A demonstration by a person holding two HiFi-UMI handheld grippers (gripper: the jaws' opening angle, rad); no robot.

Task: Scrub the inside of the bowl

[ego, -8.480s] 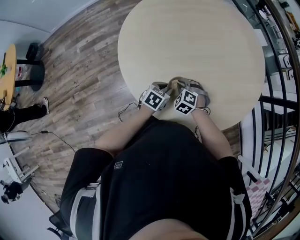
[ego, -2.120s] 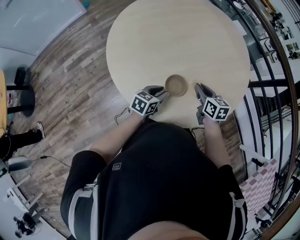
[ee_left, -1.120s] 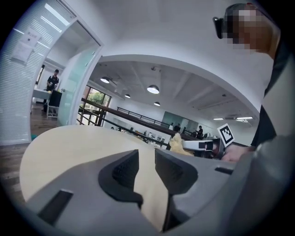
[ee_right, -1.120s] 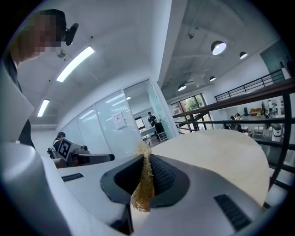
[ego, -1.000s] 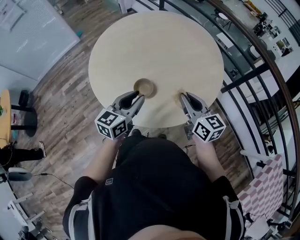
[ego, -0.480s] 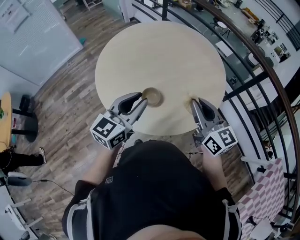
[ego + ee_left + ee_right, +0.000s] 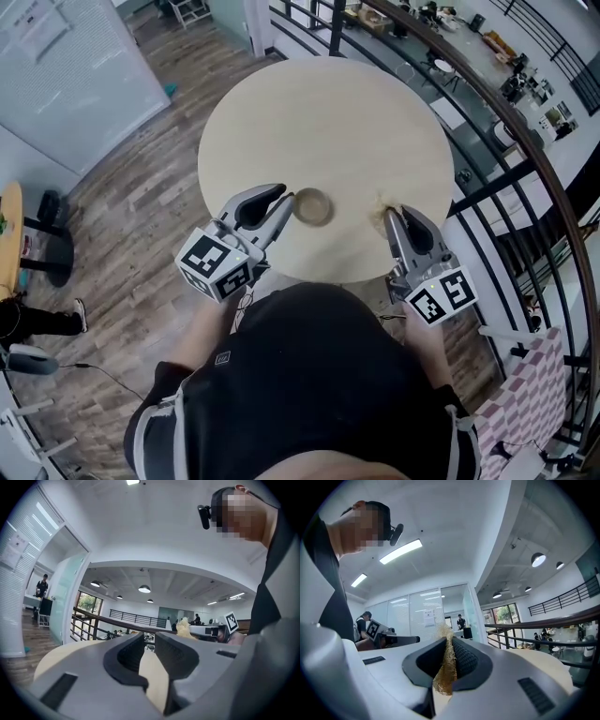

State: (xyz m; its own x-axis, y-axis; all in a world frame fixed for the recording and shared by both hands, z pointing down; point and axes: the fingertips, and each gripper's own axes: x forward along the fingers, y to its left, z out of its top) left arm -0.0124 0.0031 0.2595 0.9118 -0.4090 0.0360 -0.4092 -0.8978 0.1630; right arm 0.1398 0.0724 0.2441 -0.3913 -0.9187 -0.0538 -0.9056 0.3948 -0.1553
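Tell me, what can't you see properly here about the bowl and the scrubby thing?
Inside of the bowl: head view, too small and blurry to tell clean from dirty.
The bowl in the left gripper view: not seen; the left gripper fills the lower picture with its own body.
The fibre scrubber: right gripper view, mostly pinched inside the right gripper; full shape hidden.

bowl (image 7: 312,207) on table (image 7: 328,112) | left gripper (image 7: 285,201) just left | scrubber (image 7: 446,667) in right gripper (image 7: 394,217), right
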